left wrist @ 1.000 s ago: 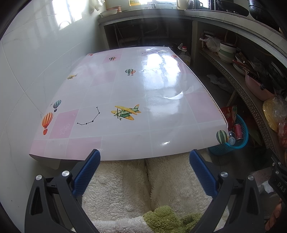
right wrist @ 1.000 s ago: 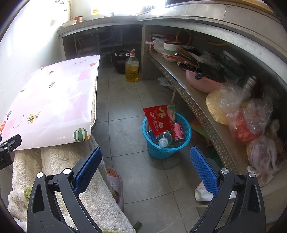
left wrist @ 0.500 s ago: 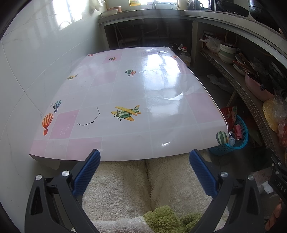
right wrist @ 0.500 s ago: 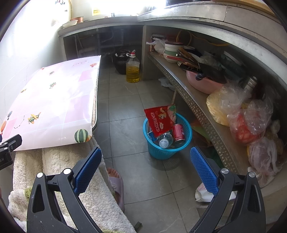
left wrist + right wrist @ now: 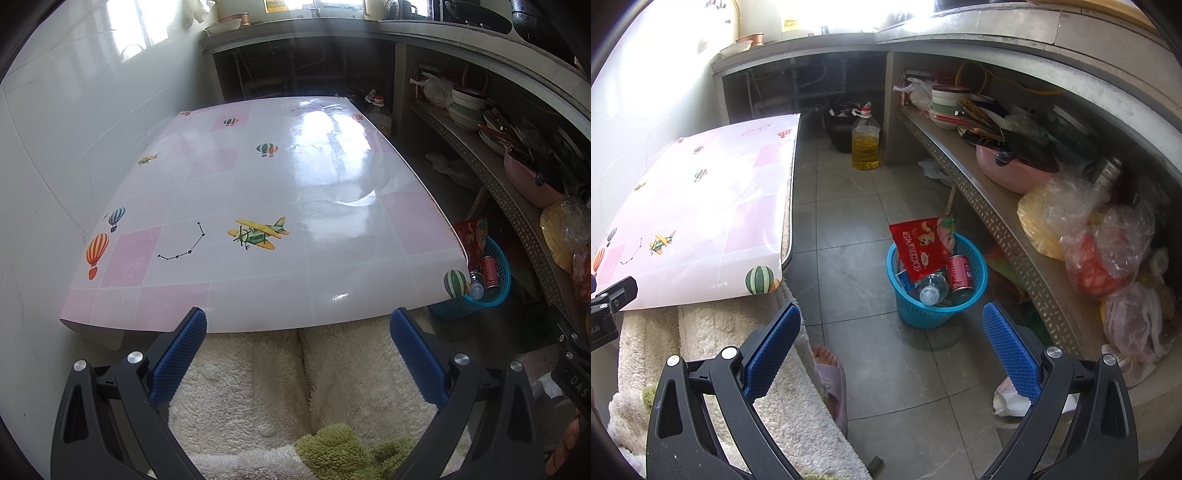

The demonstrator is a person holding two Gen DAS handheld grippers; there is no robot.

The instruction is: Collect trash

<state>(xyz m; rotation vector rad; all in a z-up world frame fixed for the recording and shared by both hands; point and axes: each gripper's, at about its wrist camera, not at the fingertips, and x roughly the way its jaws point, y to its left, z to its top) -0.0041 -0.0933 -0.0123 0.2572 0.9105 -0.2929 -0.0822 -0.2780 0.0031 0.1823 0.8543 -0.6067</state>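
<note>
Trash sits gathered in a blue plastic basket [image 5: 936,295] on the grey tiled floor [image 5: 857,229], at about one o'clock ahead of the right hand-held gripper [image 5: 892,347]. Inside the meshed basket stand a red snack bag [image 5: 921,249], a red can [image 5: 959,273] and a clear plastic bottle [image 5: 932,288], the bag leaning out over the rim. The right hand-held gripper hangs wide open with nothing between its blue ribbed pads. The left hand-held gripper [image 5: 299,354] is just as wide open and empty, held over fluffy cream fabric [image 5: 258,376] at the near edge of the desk [image 5: 258,192]. A glossy pink and white checked cover with balloons and a small plane lies on the desk. From the left view the basket [image 5: 476,295] shows at three o'clock, partly hidden behind the desk's corner. A metal shelf [image 5: 997,221] crowded with bowls and plastic bags runs along the right. An oil jug [image 5: 865,144] stands on the floor at twelve o'clock. A foot in a pink slipper [image 5: 831,376] rests near the fabric.
</note>
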